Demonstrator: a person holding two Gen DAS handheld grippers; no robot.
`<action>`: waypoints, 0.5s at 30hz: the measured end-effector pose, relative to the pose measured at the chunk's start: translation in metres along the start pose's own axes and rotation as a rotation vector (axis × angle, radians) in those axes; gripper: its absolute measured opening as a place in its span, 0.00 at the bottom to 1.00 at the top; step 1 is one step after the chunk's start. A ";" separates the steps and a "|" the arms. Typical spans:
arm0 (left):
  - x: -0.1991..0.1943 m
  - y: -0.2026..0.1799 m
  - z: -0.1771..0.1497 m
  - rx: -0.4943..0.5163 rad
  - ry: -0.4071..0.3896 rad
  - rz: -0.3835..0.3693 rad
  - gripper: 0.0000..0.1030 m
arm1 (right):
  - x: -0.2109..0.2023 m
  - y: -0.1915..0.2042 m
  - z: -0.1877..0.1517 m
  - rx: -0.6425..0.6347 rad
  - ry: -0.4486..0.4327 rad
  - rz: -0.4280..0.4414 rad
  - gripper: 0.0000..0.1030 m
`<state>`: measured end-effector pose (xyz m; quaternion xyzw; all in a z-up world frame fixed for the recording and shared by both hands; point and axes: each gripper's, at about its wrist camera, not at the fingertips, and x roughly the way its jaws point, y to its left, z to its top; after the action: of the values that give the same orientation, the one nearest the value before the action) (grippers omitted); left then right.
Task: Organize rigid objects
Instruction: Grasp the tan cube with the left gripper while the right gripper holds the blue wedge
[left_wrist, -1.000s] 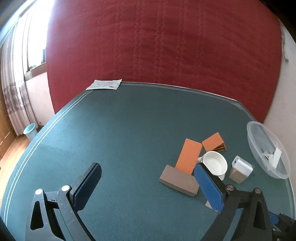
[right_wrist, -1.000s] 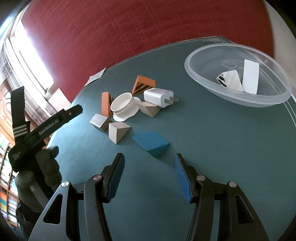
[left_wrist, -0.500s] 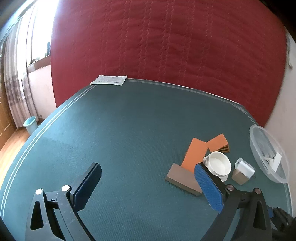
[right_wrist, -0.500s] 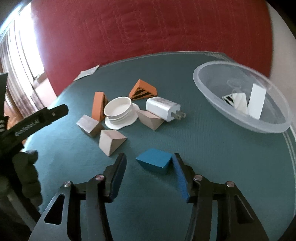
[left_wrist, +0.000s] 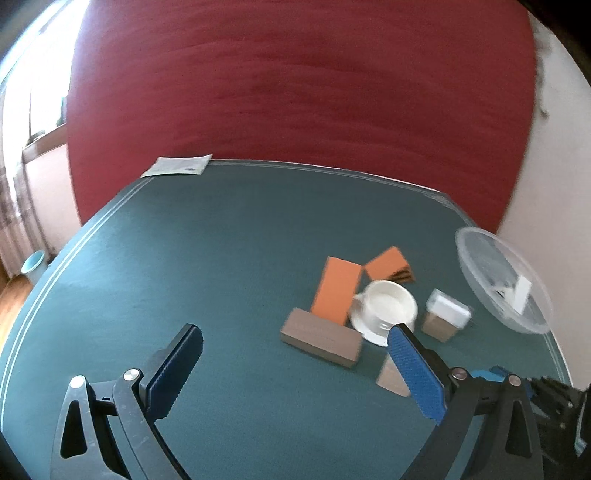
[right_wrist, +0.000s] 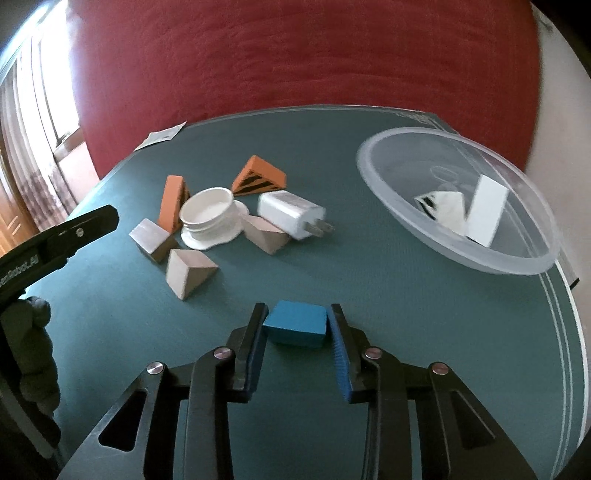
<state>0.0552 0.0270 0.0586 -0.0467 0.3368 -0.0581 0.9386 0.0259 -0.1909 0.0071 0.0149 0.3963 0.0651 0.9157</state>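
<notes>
In the right wrist view my right gripper (right_wrist: 297, 328) is shut on a blue wedge block (right_wrist: 295, 326) that rests on the green table. Beyond it lie a beige wedge (right_wrist: 188, 273), a grey block (right_wrist: 151, 240), two orange wedges (right_wrist: 171, 203), a white dish (right_wrist: 208, 214), a white charger plug (right_wrist: 291, 214) and another beige wedge (right_wrist: 264, 236). A clear plastic bowl (right_wrist: 506, 266) at the right holds white pieces (right_wrist: 484, 210). My left gripper (left_wrist: 295, 369) is open and empty above the table, left of the pile.
A paper sheet (left_wrist: 179, 166) lies at the table's far left corner. A red quilted backdrop (left_wrist: 295, 92) stands behind the table. In the left wrist view the bowl (left_wrist: 480, 251) sits near the right table edge. A small blue bin (left_wrist: 33, 262) stands on the floor at the left.
My right gripper moved forward around the blue wedge and closed its fingers onto it. My left gripper stayed open and shifted slightly closer to the pile.
</notes>
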 end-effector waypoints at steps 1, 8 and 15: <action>0.000 -0.003 -0.001 0.011 0.000 -0.007 0.99 | -0.002 -0.006 -0.002 0.005 -0.001 0.002 0.33; 0.000 -0.036 -0.010 0.133 0.009 -0.077 0.90 | -0.011 -0.030 -0.009 0.041 -0.006 0.018 0.33; 0.019 -0.054 -0.022 0.188 0.110 -0.112 0.67 | -0.012 -0.031 -0.008 0.048 -0.007 0.032 0.33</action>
<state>0.0516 -0.0302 0.0365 0.0261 0.3778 -0.1443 0.9142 0.0154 -0.2238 0.0076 0.0435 0.3941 0.0701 0.9153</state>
